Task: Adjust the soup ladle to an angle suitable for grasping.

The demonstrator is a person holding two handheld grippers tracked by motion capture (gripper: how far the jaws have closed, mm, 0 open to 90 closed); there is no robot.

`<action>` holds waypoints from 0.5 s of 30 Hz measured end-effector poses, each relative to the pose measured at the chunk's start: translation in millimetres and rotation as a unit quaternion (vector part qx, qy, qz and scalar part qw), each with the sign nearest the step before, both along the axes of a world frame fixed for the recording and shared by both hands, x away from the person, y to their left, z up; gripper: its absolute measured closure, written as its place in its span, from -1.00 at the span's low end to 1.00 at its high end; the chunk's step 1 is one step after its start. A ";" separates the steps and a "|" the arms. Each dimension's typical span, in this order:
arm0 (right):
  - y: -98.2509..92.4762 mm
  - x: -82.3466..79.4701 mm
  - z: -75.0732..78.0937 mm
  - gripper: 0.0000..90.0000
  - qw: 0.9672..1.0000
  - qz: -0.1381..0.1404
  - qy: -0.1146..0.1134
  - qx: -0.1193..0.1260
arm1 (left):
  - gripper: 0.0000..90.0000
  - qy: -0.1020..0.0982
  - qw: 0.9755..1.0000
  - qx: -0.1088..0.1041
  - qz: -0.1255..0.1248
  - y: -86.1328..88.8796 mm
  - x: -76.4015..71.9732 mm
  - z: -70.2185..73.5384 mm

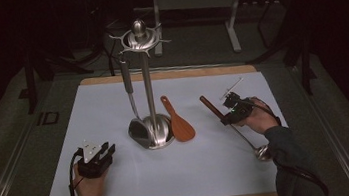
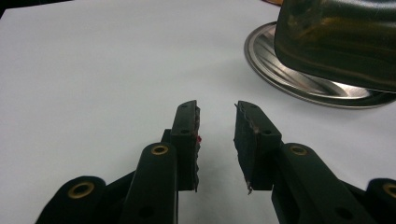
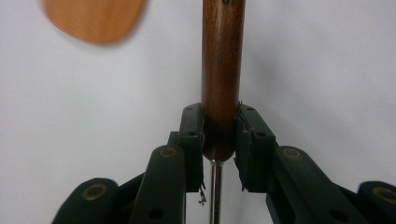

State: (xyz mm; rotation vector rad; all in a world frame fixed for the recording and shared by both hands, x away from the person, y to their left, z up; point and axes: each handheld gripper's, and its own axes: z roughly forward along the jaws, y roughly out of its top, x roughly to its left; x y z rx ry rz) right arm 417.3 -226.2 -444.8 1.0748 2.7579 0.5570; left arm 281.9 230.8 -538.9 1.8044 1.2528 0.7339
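Observation:
My right gripper (image 1: 223,117) is shut on the lower end of a ladle's brown wooden handle (image 3: 223,56), its pads pressing both sides. The handle (image 1: 210,107) angles up toward the far left, and a thin metal shaft runs back past the hand to the ladle's bowl (image 1: 262,152) near the white sheet. My left gripper (image 1: 108,149) rests at the near left with its jaws open (image 2: 217,109) and nothing between them, pointing toward the round base (image 2: 280,70) of a steel utensil stand (image 1: 147,81).
A metal-handled utensil (image 1: 128,83) hangs from the stand's top ring, its dark head (image 2: 336,37) low over the base. A flat wooden paddle (image 1: 179,122) lies right of the stand, blurred in the right gripper view (image 3: 95,18). A white sheet (image 1: 122,185) covers the wooden table.

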 end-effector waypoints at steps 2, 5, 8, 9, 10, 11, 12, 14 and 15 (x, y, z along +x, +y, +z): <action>1.2 -3.5 8.2 0.65 1.000 0.006 -0.013 0.021 | 0.56 0.000 1.000 0.000 0.000 0.0 0.0 0.0; 3.8 -8.9 19.4 0.65 0.998 0.016 -0.037 0.046 | 0.56 -0.001 1.000 0.000 0.000 0.0 -0.1 0.0; 6.4 -13.8 28.9 0.65 0.995 0.026 -0.063 0.070 | 0.56 -0.001 1.000 0.000 0.000 0.0 -0.1 0.0; 6.9 -14.9 30.7 0.65 0.994 0.028 -0.069 0.074 | 0.56 0.000 1.000 0.000 0.000 0.1 -0.1 0.0; 7.9 -16.4 33.0 0.65 0.993 0.030 -0.076 0.080 | 0.56 -0.001 1.000 0.000 0.000 0.0 -0.1 0.0; 9.0 -17.9 35.3 0.65 0.992 0.031 -0.082 0.085 | 0.56 -0.001 1.000 0.000 0.000 0.0 -0.1 0.0; 10.6 -19.6 37.6 0.65 0.992 0.031 -0.087 0.089 | 0.56 0.000 1.000 0.000 0.000 0.0 0.0 0.0; 14.1 -22.6 42.0 0.65 0.990 0.031 -0.101 0.095 | 0.56 -0.001 1.000 0.001 0.000 0.0 -0.1 0.0; 16.1 -24.5 44.1 0.65 0.988 0.033 -0.108 0.102 | 0.56 -0.001 1.000 0.001 0.000 0.1 -0.1 0.1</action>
